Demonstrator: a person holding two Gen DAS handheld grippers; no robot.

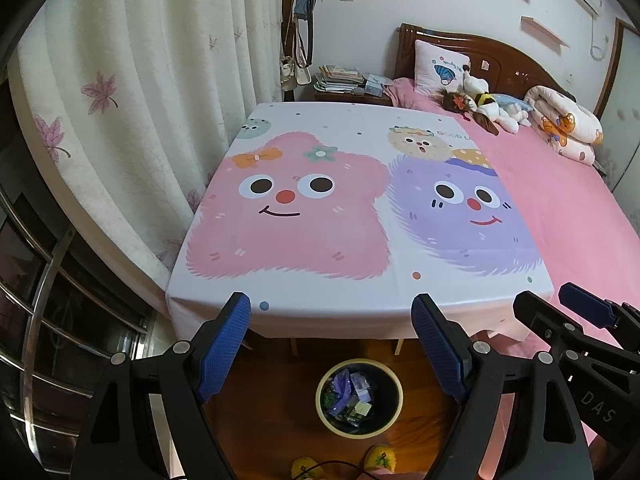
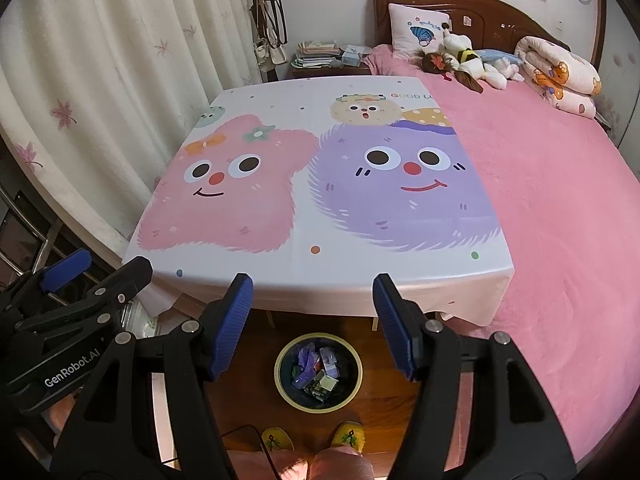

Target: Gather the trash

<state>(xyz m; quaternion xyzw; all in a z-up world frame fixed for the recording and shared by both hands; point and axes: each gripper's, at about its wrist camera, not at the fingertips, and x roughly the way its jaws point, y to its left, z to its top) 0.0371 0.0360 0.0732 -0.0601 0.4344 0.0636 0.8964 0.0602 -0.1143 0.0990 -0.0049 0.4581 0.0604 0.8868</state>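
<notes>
A round dark bin (image 1: 394, 412) (image 2: 352, 384) with a pale yellow rim stands on the wooden floor below the table's near edge. Several purple and green wrappers (image 1: 352, 396) (image 2: 316, 370) lie inside it. My left gripper (image 1: 334, 324) hovers open above the bin, nothing between its blue pads. My right gripper (image 2: 314, 300) is open too, empty, over the same bin. In the left wrist view the right gripper (image 1: 560, 304) shows at the right edge. The left gripper (image 2: 104, 264) shows at the left edge of the right wrist view.
A table with a cartoon monster cloth (image 1: 320, 208) (image 2: 304, 200) stands ahead, nothing lying on it. A pink bed (image 1: 560, 200) (image 2: 560, 200) with plush toys and a rolled quilt lies on the right. Curtains (image 1: 120, 100) hang on the left. The person's yellow slippers (image 2: 348, 436) are near the bin.
</notes>
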